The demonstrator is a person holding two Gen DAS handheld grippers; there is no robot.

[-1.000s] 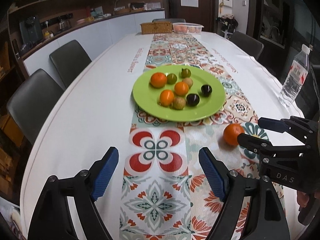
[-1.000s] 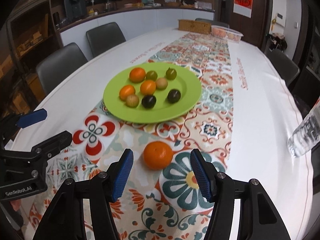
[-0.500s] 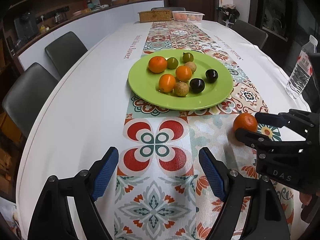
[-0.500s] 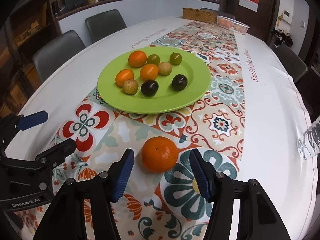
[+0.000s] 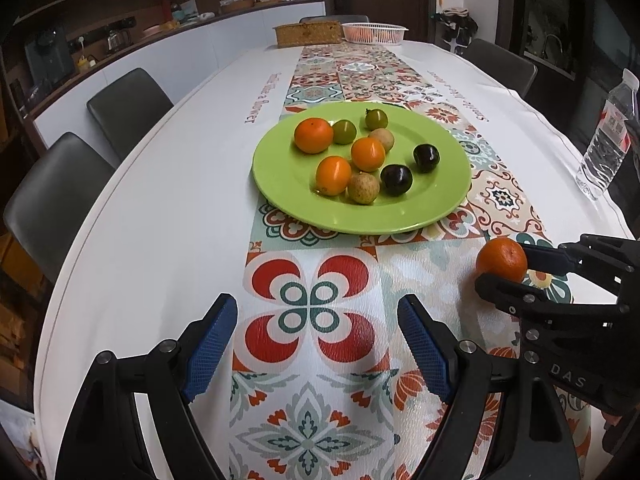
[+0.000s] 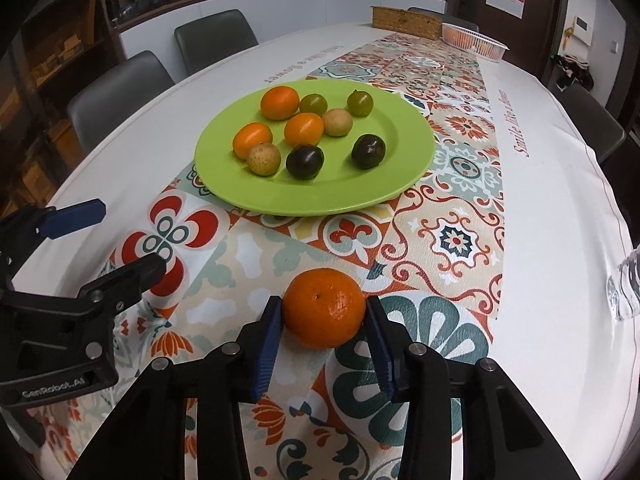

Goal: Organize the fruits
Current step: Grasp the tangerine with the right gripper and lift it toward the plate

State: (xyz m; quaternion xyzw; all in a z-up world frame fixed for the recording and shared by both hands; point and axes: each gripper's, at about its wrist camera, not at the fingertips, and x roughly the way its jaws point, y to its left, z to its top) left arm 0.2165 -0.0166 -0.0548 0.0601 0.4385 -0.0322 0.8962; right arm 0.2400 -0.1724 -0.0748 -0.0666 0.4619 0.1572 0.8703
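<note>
Orange mandarin (image 6: 323,307) clamped between right gripper (image 6: 323,326) pads, on runner just short of green plate (image 6: 400,184). Left gripper (image 5: 318,346) spread, empty. Risk: round fruit squirting out if lifted crooked.

Even indoor light, fisheye-warped edges

Right gripper (image 6: 324,330) jaws closed, left gripper (image 5: 316,344) jaws apart
</note>
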